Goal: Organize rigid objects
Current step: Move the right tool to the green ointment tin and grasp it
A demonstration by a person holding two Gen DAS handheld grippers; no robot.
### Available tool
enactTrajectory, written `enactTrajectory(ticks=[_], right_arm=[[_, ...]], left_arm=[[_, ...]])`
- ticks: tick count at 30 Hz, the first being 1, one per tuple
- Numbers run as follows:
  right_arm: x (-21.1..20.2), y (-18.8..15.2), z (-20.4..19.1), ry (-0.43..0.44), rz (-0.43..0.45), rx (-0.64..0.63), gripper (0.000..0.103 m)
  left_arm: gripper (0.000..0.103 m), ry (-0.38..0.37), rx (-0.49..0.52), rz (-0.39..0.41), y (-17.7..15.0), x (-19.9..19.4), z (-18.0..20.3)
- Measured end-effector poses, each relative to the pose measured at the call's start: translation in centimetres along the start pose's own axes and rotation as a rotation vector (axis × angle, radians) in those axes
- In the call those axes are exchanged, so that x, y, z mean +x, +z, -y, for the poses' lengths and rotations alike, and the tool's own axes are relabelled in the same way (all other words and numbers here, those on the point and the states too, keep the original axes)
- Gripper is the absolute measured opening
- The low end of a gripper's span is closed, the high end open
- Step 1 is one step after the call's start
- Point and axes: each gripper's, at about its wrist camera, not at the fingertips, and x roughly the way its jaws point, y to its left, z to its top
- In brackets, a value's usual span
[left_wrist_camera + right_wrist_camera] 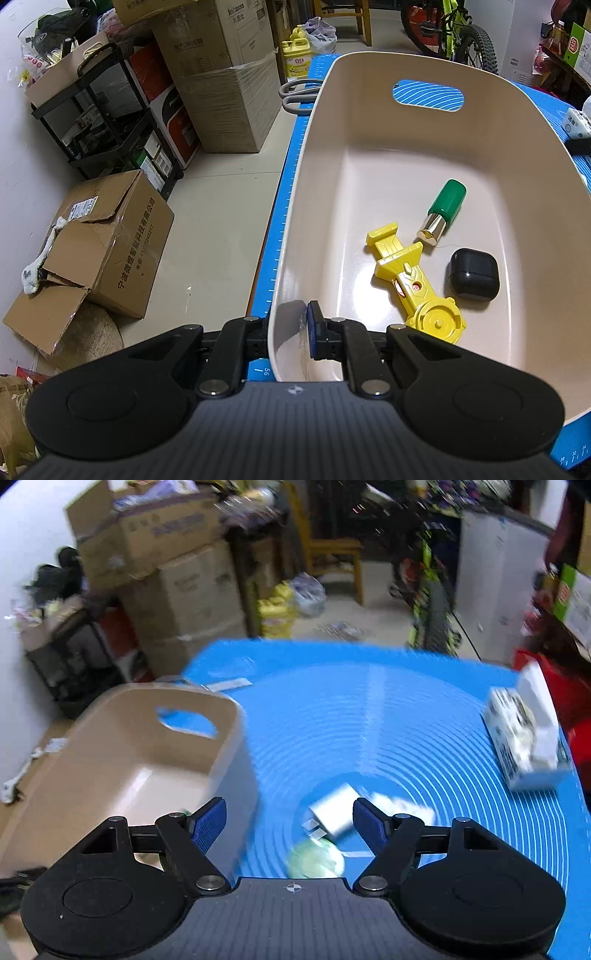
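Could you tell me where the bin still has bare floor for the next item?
The bin is bare at the far end, below the handle slot. Crowded near the toy, lipstick and black case.

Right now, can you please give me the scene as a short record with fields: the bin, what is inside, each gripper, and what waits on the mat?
bin: beige bin on the blue mat
inside bin: yellow toy, green-capped tube, black case
left gripper: shut on the bin's near wall
right gripper: open, holding nothing, above the mat
on mat: white charger, greenish round item (blurred), white box
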Motion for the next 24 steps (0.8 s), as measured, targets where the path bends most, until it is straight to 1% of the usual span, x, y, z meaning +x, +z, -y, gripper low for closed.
enactTrajectory(ticks=[4,9,12,17,21,24], right_arm=[[2.7,-1.5,1.7,-0.04,-0.055,0.001,0.079],[4.8,-3.2,2.8,-0.048,-0.089,-0.004,0.079],[6.1,-4.0,2.7,-0.055,-0.111,-0.025,0.079],[6.6,-4.2,2.0,-0.029,-0.088,-0.054,0.079],[7.0,-4.6,1.0,-0.027,-0.103,-0.089,0.079],[7.8,-4.9,0.2,-0.05,-0.113,-0.138,0.071]], left_arm=[[0.016,-0.001,-0.001,0.001,0.0,0.0,0.0],[0.016,-0.001,0.0,0.002,0.0,-0.1,0.0],[0.016,-0.001,-0.002,0.002,-0.1,-0.1,0.0],[0.016,-0.001,-0.001,0.001,-0.1,-0.1,0.0],[0.016,-0.001,-0.001,0.002,-0.1,-0.1,0.0],[0.016,-0.001,-0.002,0.002,-0.1,-0.1,0.0]])
